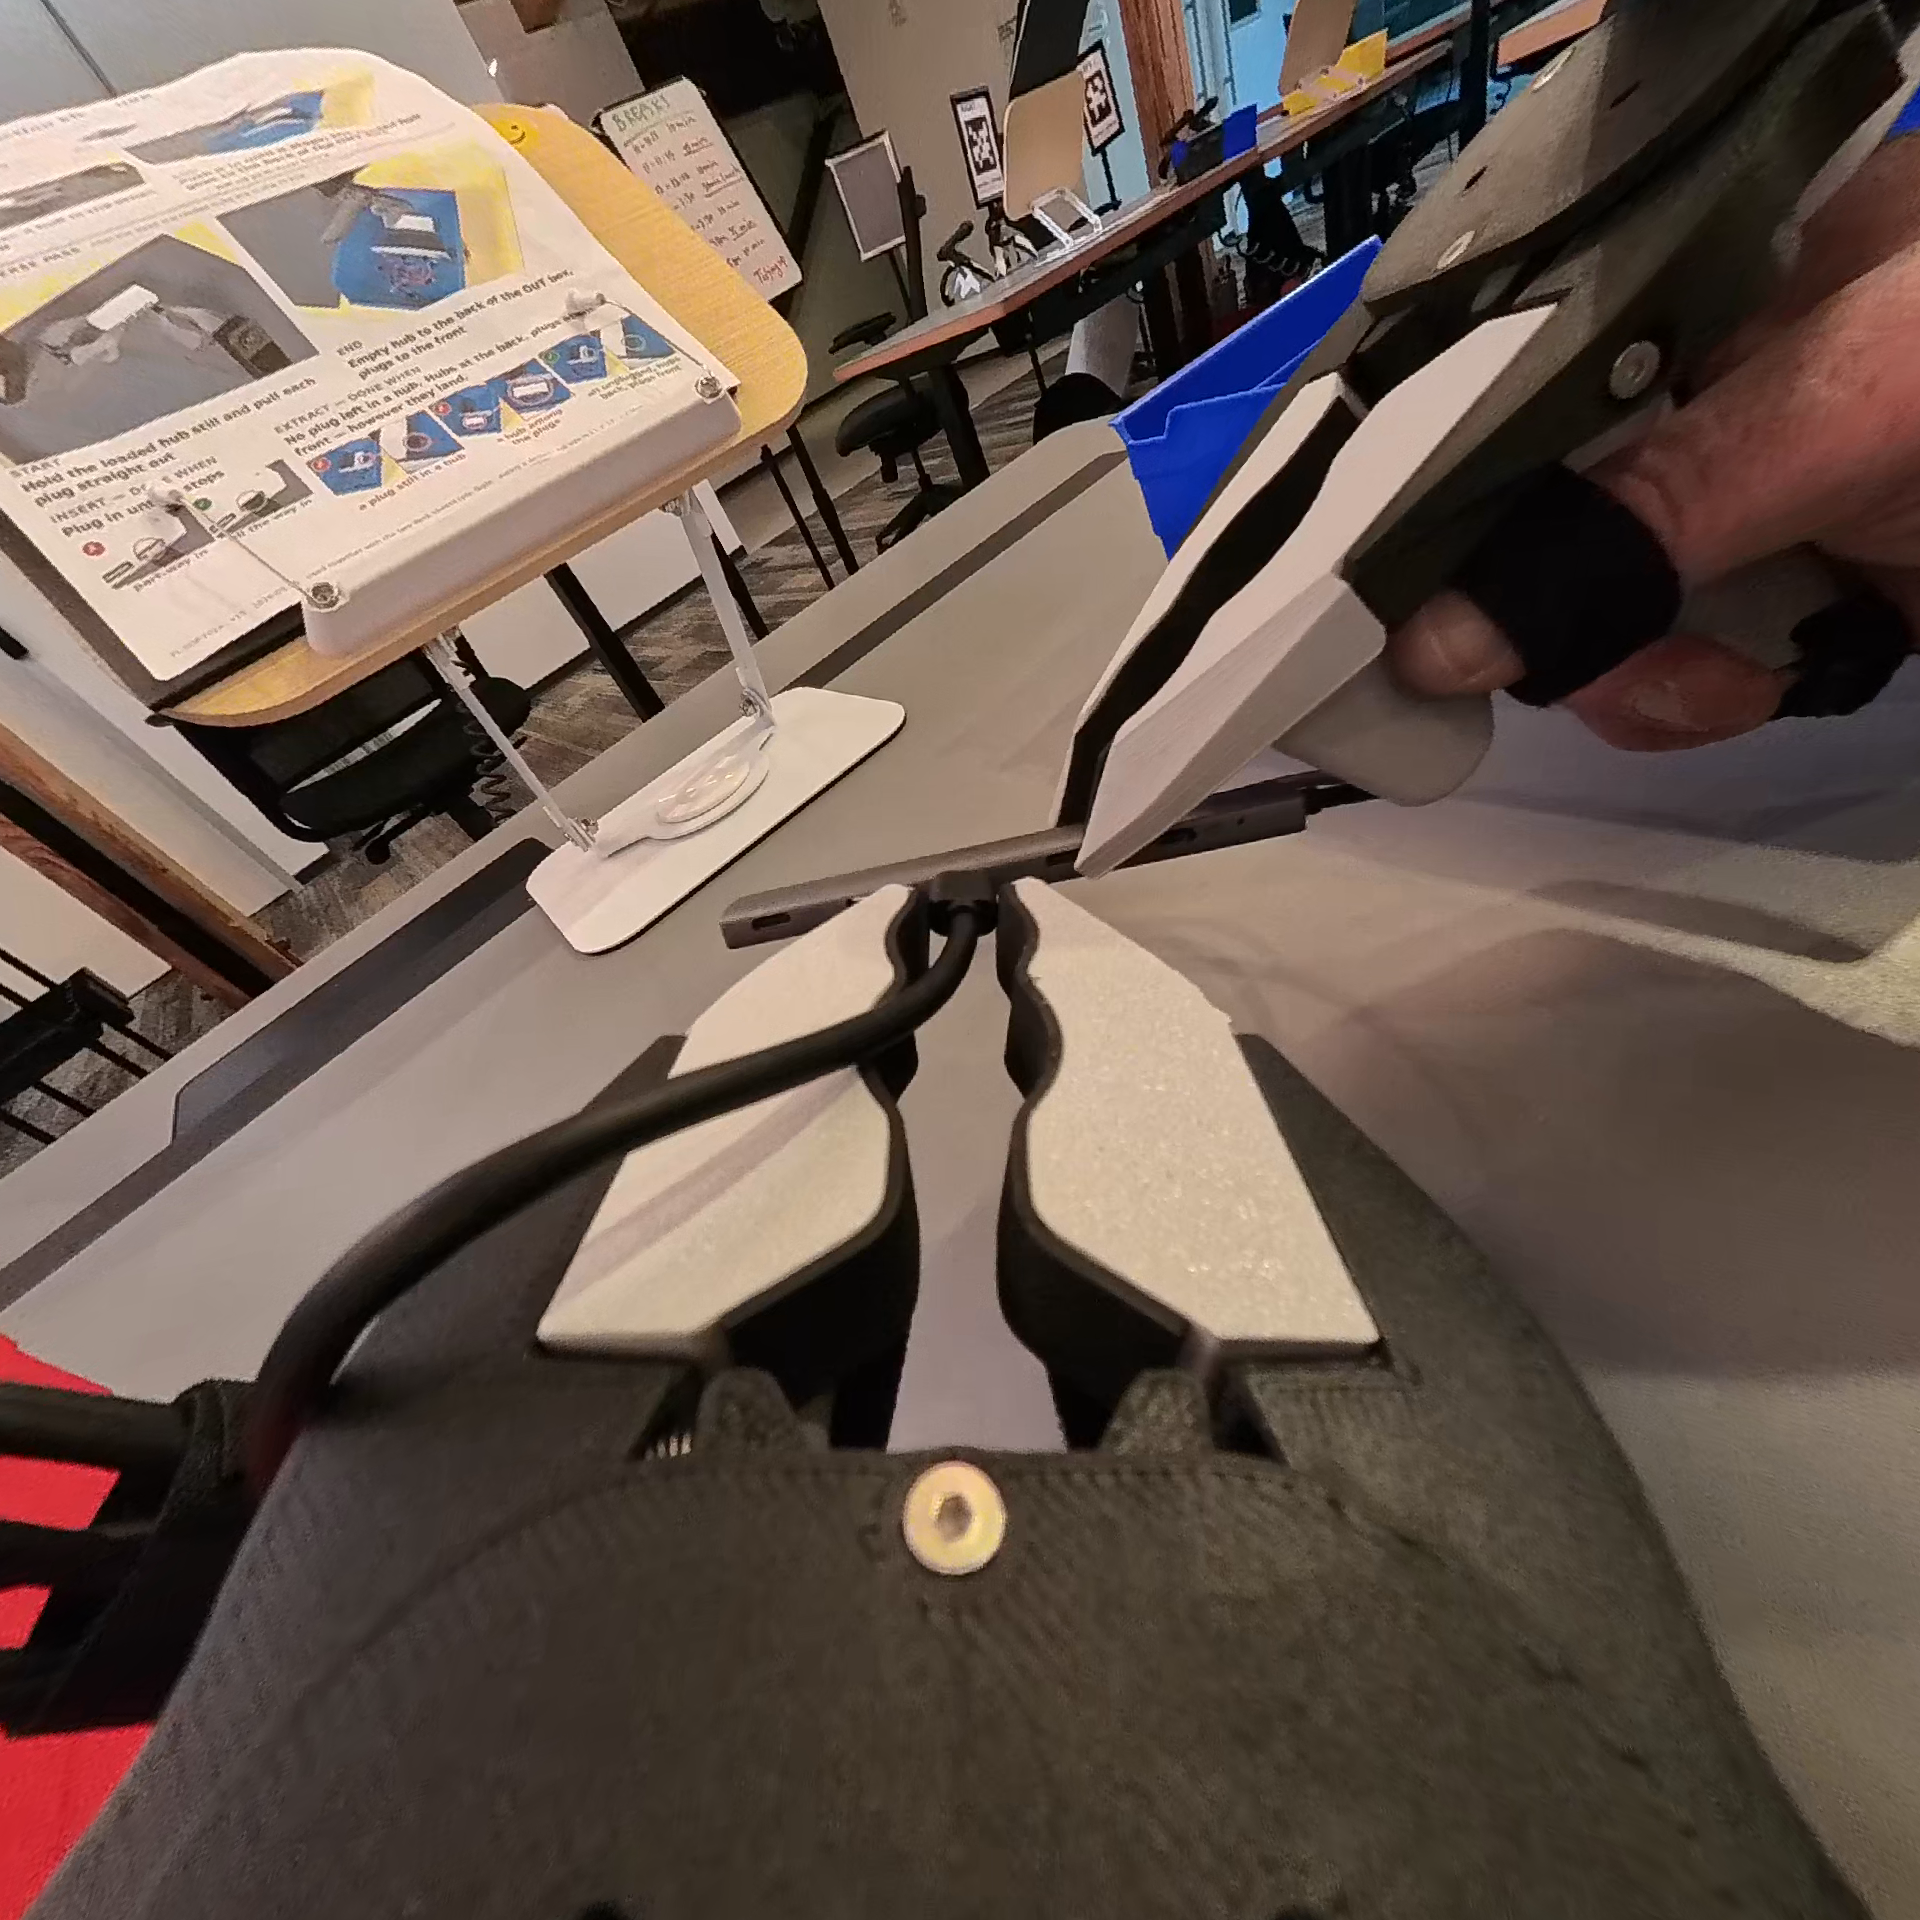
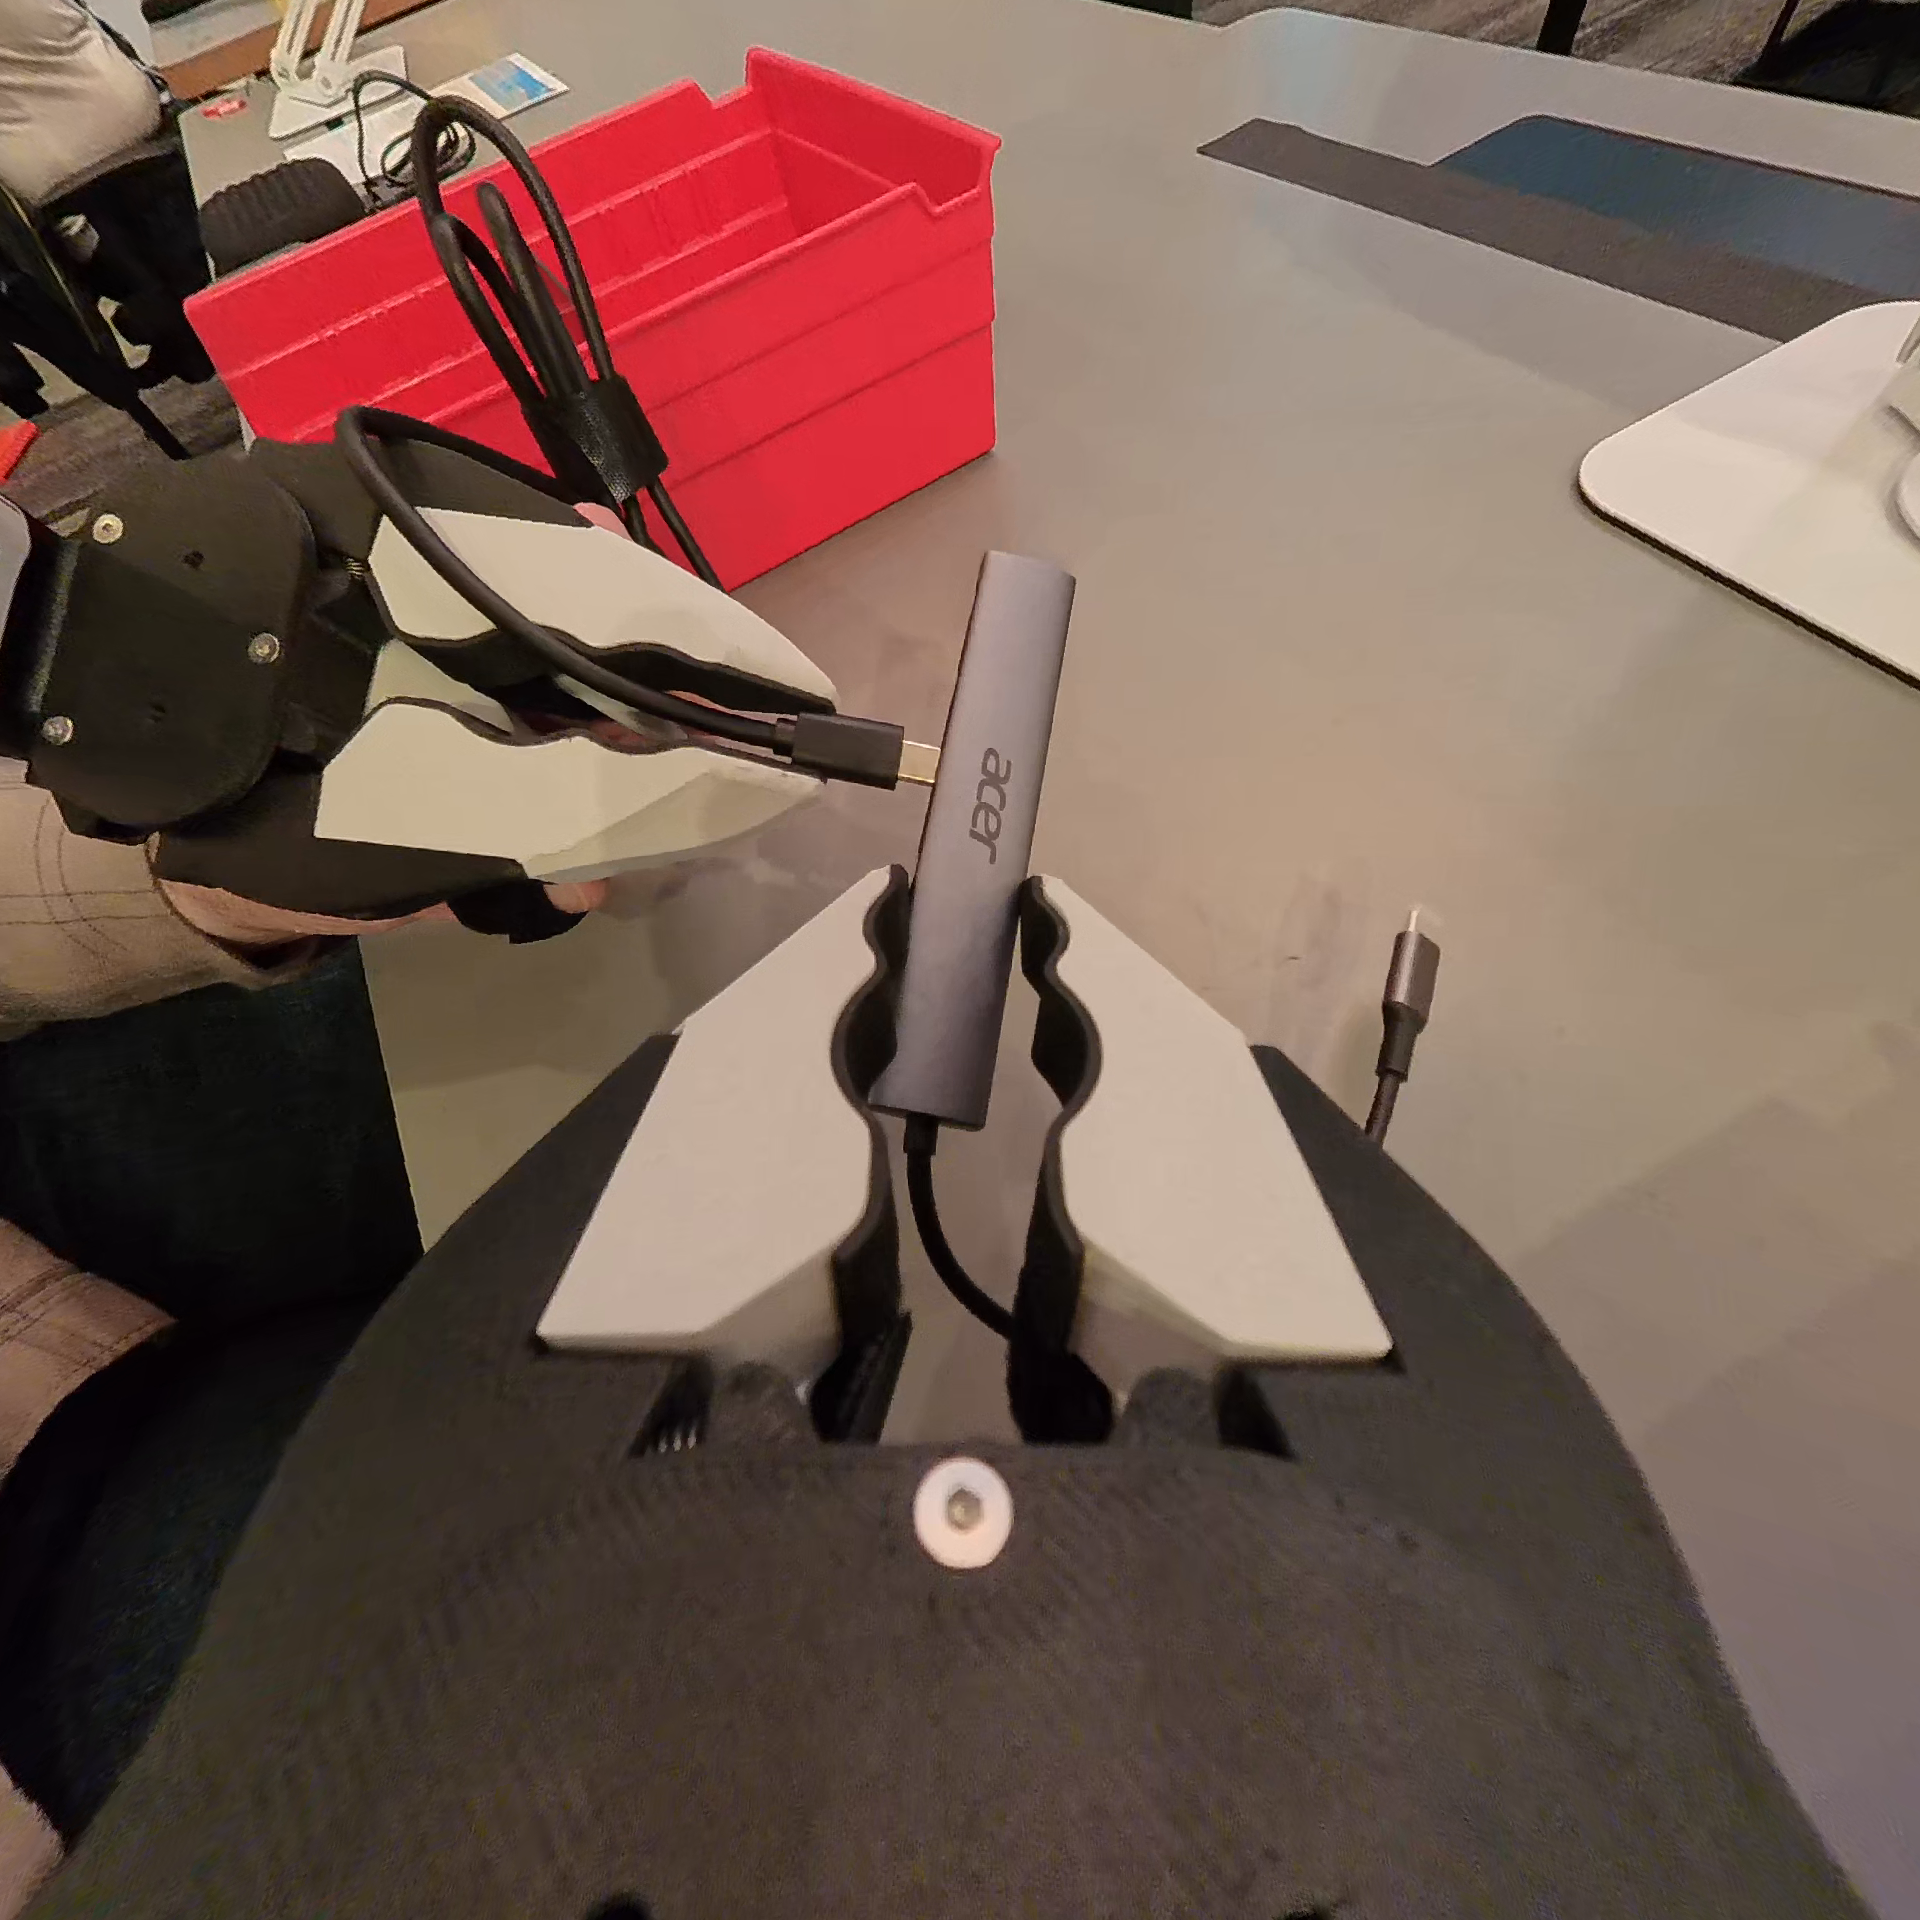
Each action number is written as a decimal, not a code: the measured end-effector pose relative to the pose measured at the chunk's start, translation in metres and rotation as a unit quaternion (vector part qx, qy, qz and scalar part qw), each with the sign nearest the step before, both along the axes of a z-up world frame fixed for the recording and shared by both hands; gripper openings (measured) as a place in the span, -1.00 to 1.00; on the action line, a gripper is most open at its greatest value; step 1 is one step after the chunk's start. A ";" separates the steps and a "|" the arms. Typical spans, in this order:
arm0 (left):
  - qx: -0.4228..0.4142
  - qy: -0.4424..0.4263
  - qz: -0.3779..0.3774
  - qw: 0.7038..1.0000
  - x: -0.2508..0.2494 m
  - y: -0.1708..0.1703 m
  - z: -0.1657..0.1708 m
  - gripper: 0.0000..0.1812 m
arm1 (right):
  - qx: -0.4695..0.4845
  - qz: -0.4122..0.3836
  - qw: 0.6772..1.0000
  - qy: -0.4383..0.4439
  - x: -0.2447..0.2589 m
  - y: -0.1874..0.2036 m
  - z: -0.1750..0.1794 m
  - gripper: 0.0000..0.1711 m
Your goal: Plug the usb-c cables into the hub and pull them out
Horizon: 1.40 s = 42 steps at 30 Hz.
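Observation:
My right gripper [image 2: 961, 883] is shut on the grey hub [image 2: 987, 769] and holds it upright above the table. My left gripper [image 2: 826, 743] is shut on a black USB-C plug [image 2: 844, 750]. The plug's metal tip meets the hub's left side, and most of the metal still shows. In the left wrist view my left gripper [image 1: 951, 896] holds the plug [image 1: 961, 891] against the hub [image 1: 821, 904]. The right gripper [image 1: 1086, 844] clamps the hub from the upper right. The black cable [image 1: 727, 1081] trails back over the left finger. The hub's own lead ends in a grey plug [image 2: 1408, 961] lying on the table.
A red bin [image 2: 779, 312] stands at the back left, with a strapped bundle of black cable [image 2: 551, 312] in front of it. A blue bin [image 1: 1226, 416] sits behind the right gripper. A stand with a white base [image 1: 727, 821] holds an instruction sheet [image 1: 312, 343]. The grippers are tip to tip, or close to it.

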<state>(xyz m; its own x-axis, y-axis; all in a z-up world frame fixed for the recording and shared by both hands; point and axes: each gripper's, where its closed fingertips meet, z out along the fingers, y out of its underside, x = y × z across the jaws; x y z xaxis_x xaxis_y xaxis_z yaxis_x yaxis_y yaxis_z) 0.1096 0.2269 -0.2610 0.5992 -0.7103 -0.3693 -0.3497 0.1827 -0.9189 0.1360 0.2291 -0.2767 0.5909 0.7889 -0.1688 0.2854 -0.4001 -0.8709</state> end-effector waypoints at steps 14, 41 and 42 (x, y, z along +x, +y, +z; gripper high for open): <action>-0.023 -0.021 0.012 0.999 0.000 0.003 0.003 -0.87 | 0.040 -0.019 0.999 -0.017 0.000 0.003 0.006 -0.79; -0.047 -0.079 -0.002 0.996 -0.006 0.007 0.008 -0.87 | 0.068 -0.007 0.998 -0.007 -0.010 0.002 0.017 -0.79; -0.043 -0.073 -0.002 0.996 -0.006 0.007 0.007 -0.87 | 0.067 -0.006 0.998 -0.009 -0.010 0.002 0.017 -0.79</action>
<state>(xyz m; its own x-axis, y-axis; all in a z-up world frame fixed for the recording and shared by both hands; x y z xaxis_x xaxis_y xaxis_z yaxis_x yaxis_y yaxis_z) 0.1041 0.2338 -0.2536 0.6397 -0.7377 -0.2161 -0.2101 0.1027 -0.9723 0.1259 0.2313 -0.2599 0.6027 0.7964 -0.0504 0.2981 -0.2833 -0.9115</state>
